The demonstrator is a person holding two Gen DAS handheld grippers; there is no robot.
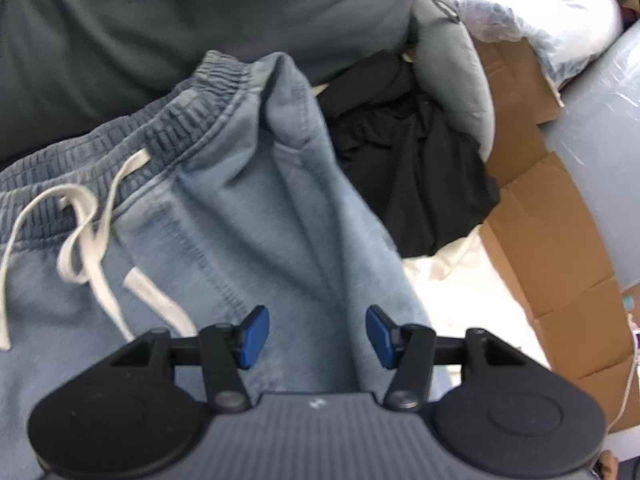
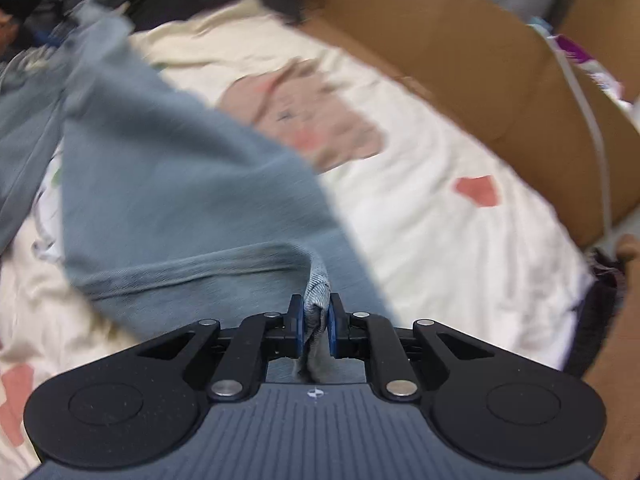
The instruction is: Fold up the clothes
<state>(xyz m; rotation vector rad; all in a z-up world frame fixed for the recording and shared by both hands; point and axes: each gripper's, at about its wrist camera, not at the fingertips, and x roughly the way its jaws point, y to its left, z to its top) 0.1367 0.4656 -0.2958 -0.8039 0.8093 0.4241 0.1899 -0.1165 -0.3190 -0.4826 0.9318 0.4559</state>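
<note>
Right gripper (image 2: pixel 314 326) clamped on a bunched hem of the faded blue fleece sweatpants (image 1: pixel 248 216); left gripper (image 1: pixel 318 336) with jaws apart above the same cloth, holding nothing. Sweatpants spread on the cream printed bedsheet (image 2: pixel 440 248), near the brown cardboard box (image 2: pixel 460 64) at its far edge. Risk: thin pinch slipping under pull, or white drawstring (image 1: pixel 92 216) snagging. Counted: two grippers, one pair of sweatpants, one drawstring

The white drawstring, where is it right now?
In the left wrist view, the white drawstring hangs at the left from the blue sweatpants' waistband, left of the open left gripper.
</note>
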